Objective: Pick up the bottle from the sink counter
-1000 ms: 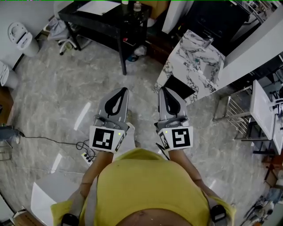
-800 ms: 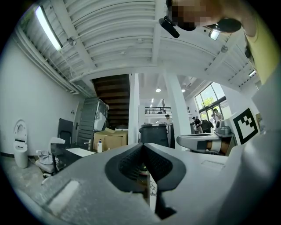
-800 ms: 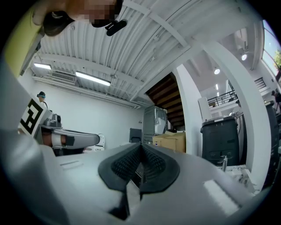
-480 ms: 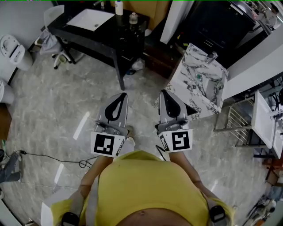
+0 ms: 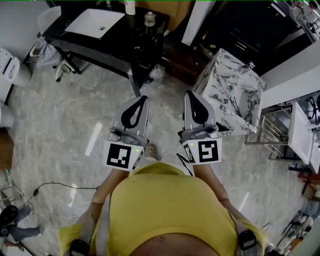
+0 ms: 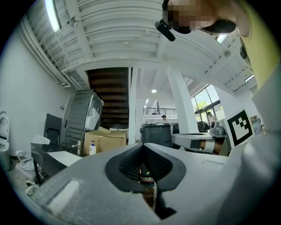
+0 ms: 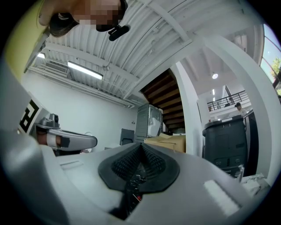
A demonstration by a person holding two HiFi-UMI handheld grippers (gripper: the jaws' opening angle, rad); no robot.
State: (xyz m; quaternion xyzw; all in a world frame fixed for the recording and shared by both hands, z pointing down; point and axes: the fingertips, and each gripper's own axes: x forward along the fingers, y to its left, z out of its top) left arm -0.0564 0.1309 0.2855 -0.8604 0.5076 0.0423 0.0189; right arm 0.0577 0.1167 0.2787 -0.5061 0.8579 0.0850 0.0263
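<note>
Near edge: a yellow shirt (image 5: 165,210) is seen, and both grippers are held out in front of it, above the floor (image 5: 65,115).
Left jaws: the left gripper (image 5: 140,99) is closed, its pads are pressed together and nothing is held between them.
Right jaws: the right gripper (image 5: 192,93) is closed in the same way and it is empty too.
Right side: a marble counter (image 5: 220,80) is seen just beside the right gripper; no bottle is made out on it.
Far left: the black sink counter (image 5: 115,42) is placed well apart from both grippers, with a white basin (image 5: 95,22) set in it.
Bottles: a white pump bottle (image 5: 130,6) is stood upright at the far edge, right of the basin; a smaller bottle (image 5: 149,19) is stood upright a little nearer and more to the right. Which one is meant cannot be told.
Direction: both bottles are found far ahead, slightly left of the line of the left jaws.
Nearer hand: the left gripper is judged nearer.
Coming move: an approach across the floor is judged necessary, and the jaws must be opened first for an upright grip from the side.
</note>
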